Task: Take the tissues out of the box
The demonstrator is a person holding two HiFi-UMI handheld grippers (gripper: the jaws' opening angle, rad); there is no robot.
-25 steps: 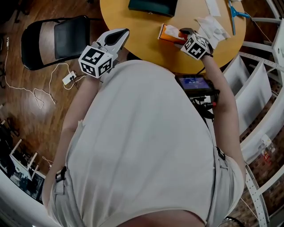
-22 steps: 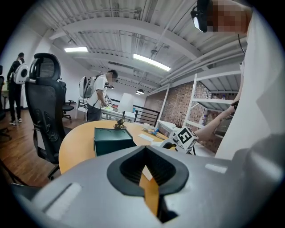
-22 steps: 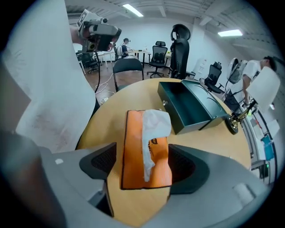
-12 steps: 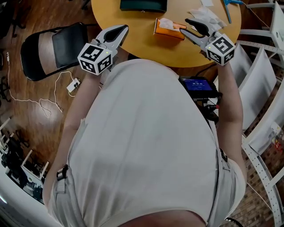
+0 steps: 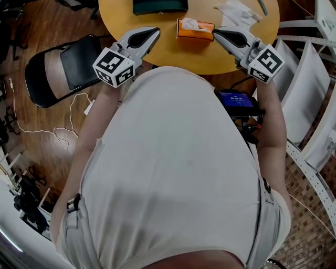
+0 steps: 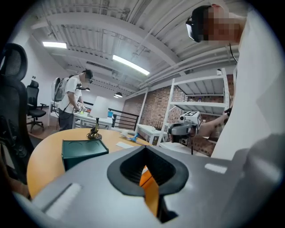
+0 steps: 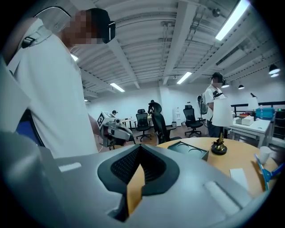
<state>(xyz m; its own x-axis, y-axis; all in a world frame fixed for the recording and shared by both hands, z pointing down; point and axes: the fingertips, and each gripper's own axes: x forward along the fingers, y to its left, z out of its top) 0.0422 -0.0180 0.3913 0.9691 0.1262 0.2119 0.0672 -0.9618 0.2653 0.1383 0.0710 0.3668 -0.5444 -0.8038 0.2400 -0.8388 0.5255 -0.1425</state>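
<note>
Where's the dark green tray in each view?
Head view: dark green tray at the top edge, left of centre, cut off by the frame.
Left gripper view: tray at lower left, lying on the tabletop.
Right gripper view: tray right of centre, near the table's near edge.
Shared landmark: the round wooden table it lies on, seen in all three.

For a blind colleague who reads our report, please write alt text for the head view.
From above: a person in a white shirt holds the left gripper and right gripper, both shut and empty, either side of an orange tissue box on a round table. Loose tissues lie beyond.
</note>
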